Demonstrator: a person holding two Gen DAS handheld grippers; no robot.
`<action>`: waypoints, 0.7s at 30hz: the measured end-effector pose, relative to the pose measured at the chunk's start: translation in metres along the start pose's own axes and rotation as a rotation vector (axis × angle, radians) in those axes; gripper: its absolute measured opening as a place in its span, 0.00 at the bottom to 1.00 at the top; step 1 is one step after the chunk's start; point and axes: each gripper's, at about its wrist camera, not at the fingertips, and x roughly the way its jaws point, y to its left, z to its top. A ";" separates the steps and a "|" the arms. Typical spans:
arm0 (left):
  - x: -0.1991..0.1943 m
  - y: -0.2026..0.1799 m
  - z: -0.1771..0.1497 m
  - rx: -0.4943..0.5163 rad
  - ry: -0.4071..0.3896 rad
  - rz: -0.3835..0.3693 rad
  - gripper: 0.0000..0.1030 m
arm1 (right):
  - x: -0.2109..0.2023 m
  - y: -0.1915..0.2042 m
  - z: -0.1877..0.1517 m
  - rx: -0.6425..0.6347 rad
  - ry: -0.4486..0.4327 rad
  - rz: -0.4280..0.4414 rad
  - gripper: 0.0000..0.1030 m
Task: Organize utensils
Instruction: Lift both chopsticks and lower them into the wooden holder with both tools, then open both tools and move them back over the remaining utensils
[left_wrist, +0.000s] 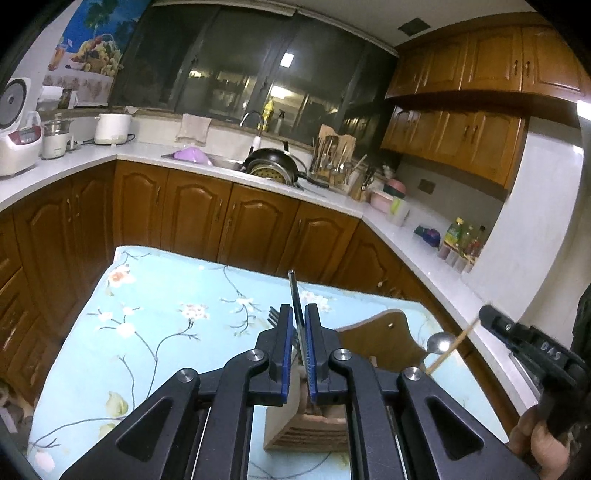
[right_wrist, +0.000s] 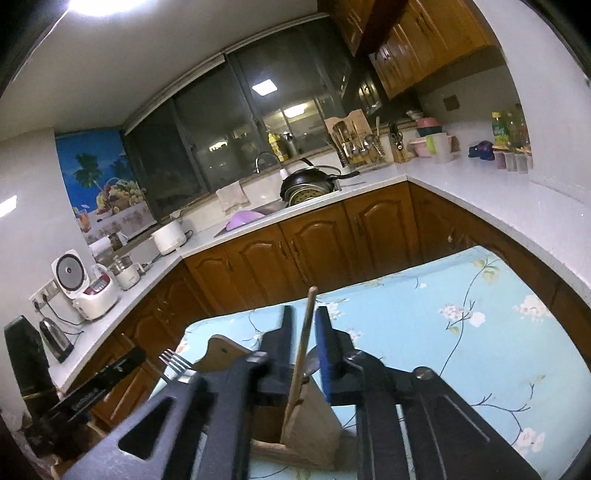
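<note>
A wooden utensil holder (left_wrist: 306, 424) stands on the blue floral tablecloth (left_wrist: 155, 332); it also shows in the right wrist view (right_wrist: 314, 421). My left gripper (left_wrist: 299, 314) is shut on a thin metal utensil handle (left_wrist: 293, 291), held upright over the holder. A fork (left_wrist: 273, 315) and a spoon (left_wrist: 439, 341) stand in the holder. My right gripper (right_wrist: 304, 317) has its jaws a little apart around a wooden chopstick (right_wrist: 304, 343) that stands in the holder. The right gripper also shows in the left wrist view (left_wrist: 487, 314). The fork (right_wrist: 173, 362) shows in the right wrist view too.
A wooden chair back (left_wrist: 384, 339) rises behind the holder. Brown cabinets under a white counter (left_wrist: 110, 155) ring the table. A sink with a black pan (left_wrist: 273, 162), a utensil rack (left_wrist: 332, 158), a rice cooker (left_wrist: 18, 140) and bottles (left_wrist: 461, 240) stand on it.
</note>
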 end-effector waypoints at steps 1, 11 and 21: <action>-0.005 -0.001 -0.001 -0.001 0.003 -0.001 0.18 | -0.001 0.000 0.001 0.005 -0.003 0.004 0.49; -0.060 0.006 -0.017 -0.042 -0.029 0.017 0.71 | -0.050 -0.010 -0.004 0.053 -0.051 0.050 0.82; -0.123 -0.003 -0.064 -0.032 0.026 0.014 0.74 | -0.115 -0.026 -0.041 0.055 -0.040 0.035 0.85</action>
